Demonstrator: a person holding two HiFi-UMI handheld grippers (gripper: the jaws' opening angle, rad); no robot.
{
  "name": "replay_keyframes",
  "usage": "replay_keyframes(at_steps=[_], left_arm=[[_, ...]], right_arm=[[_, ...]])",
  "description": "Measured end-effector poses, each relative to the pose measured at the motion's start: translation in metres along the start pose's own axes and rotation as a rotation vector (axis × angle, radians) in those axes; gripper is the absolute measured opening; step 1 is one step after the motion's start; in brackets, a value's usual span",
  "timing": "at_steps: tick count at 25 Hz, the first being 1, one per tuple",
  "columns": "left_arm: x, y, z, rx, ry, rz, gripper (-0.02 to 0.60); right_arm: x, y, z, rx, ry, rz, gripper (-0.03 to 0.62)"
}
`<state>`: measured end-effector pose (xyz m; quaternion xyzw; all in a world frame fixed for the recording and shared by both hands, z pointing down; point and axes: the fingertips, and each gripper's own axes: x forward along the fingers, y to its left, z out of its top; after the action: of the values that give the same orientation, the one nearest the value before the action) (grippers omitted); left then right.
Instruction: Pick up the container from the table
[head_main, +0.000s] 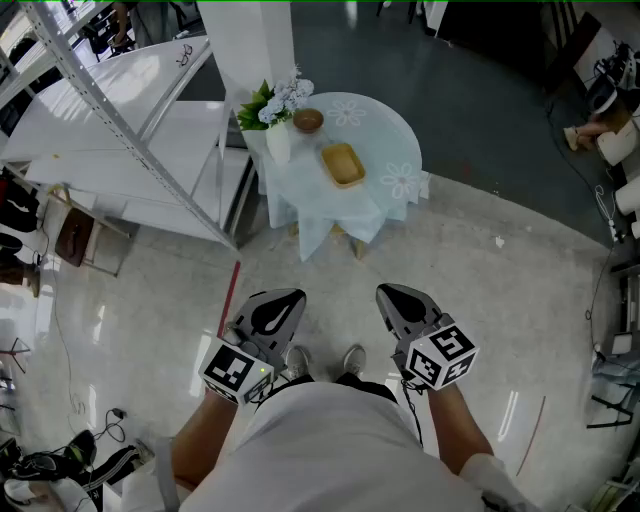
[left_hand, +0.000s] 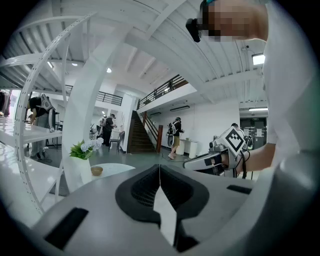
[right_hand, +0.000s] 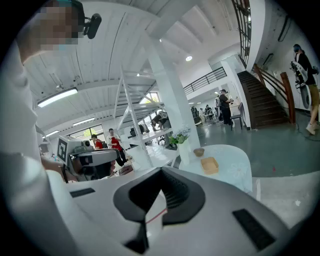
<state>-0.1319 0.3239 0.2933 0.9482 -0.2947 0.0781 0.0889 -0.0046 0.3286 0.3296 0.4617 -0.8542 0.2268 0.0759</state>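
A shallow yellow container (head_main: 343, 165) lies on a small round table (head_main: 395, 140) covered with a pale cloth, well ahead of me. In the right gripper view the container (right_hand: 209, 165) shows beyond the jaws. My left gripper (head_main: 283, 300) and right gripper (head_main: 393, 295) hang side by side near my body, far short of the table. Both are shut with nothing in them. The left gripper (left_hand: 159, 169) points toward the table's left side, the right gripper (right_hand: 159, 172) toward the table.
A small brown bowl (head_main: 308, 120) and a white vase of flowers (head_main: 278, 140) stand on the table behind the container. A white column (head_main: 250, 45) and a white rack (head_main: 120, 130) rise to the left. Several people stand in the distance.
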Motion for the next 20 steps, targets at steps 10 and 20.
replay_keyframes(at_steps=[10, 20], left_arm=[[0.012, 0.004, 0.0, -0.011, -0.003, 0.009, 0.021], [0.025, -0.001, -0.004, -0.016, 0.013, 0.02, 0.021]], right_arm=[[0.006, -0.014, -0.002, 0.009, 0.011, -0.008, 0.021], [0.004, -0.028, -0.005, 0.05, 0.002, 0.007, 0.021]])
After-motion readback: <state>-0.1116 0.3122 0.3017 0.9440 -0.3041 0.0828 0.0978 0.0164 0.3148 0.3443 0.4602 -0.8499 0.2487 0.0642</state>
